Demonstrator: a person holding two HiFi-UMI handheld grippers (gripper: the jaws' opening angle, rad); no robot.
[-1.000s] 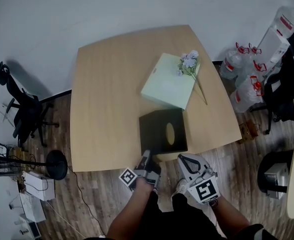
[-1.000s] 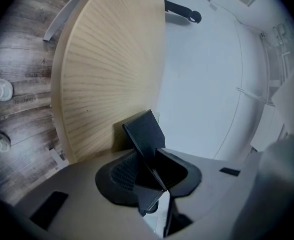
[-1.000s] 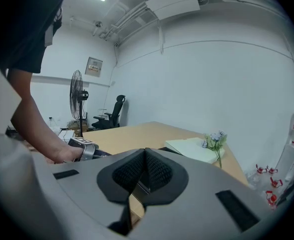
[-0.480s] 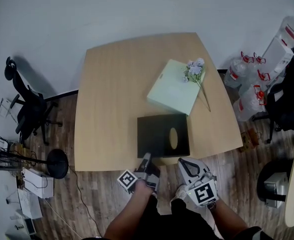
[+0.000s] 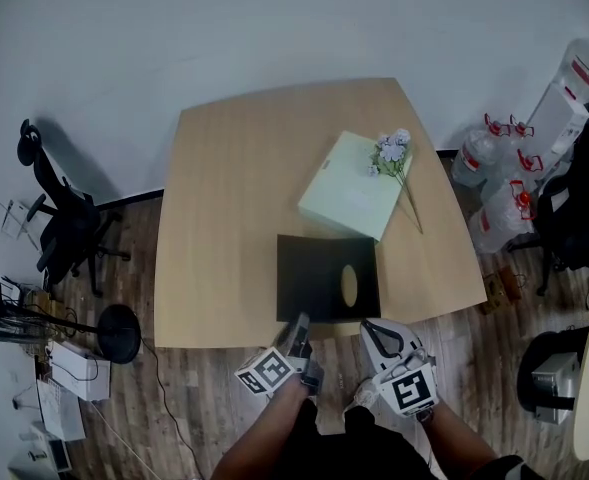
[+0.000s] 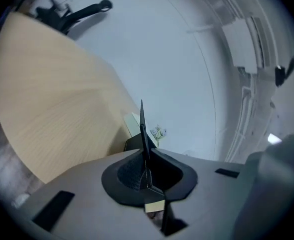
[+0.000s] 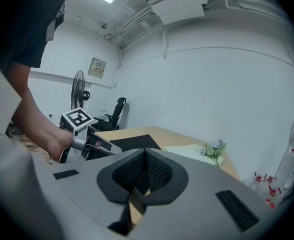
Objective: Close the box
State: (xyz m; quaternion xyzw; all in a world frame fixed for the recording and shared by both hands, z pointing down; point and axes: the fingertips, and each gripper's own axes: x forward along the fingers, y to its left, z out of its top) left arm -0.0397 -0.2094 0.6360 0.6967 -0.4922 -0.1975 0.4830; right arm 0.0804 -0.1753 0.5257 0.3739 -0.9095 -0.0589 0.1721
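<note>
Black box (image 5: 328,278) sits at the table's (image 5: 224,198) near edge, low middle of the head view. Left gripper (image 5: 296,328) has just been closing its jaws and pinches the thin flap (image 6: 142,126) (seen edge-on). Right gripper (image 5: 374,330) hangs beside it, jaws together, empty. Bare wood lies left.

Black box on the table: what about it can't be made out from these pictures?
- What is inside: in the head view the black lid covers it.
- The lid's face: the left gripper view shows it edge-on only.
- Where the left gripper pinches the lid: in the head view the gripper covers that edge.
- Whether the lid sits fully down: the head view looks from straight above.
- The oval mark on top: too small to tell a hole from a label.
</note>
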